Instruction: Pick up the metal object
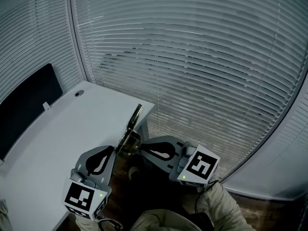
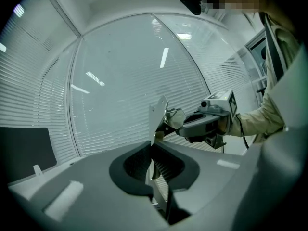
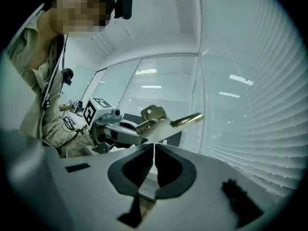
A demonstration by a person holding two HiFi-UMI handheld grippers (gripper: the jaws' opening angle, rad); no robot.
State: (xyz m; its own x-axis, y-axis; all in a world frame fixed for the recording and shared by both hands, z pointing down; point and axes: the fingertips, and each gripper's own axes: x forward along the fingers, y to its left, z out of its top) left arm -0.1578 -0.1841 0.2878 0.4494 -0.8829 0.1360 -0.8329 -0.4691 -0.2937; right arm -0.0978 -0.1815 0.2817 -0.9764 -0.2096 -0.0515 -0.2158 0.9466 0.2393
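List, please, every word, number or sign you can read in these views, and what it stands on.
No readable text in any view.
On the left marker cube: a black-and-white square pattern, no letters.
On the right marker cube: the same kind of pattern.
On the metal object: no print visible.

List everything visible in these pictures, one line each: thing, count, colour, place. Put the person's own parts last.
Brass-and-silver metal object: one, brass and silver, held in the air beside the table's near corner, gripped by both hand-held grippers.
White flat table: one, white, lower left.
Dark flat panel: one, black, along the table's left edge.
Small round table grommet: one, dark, near the table's far corner.
Slatted window blinds: several sections, grey-white, covering the windows behind.
Left hand-held gripper: one, grey with a black-and-white marker cube, shut on the metal object.
Right hand-held gripper: one, grey with a marker cube, shut on the same object.
Beige sleeve: one, beige, behind the right hand-held gripper.
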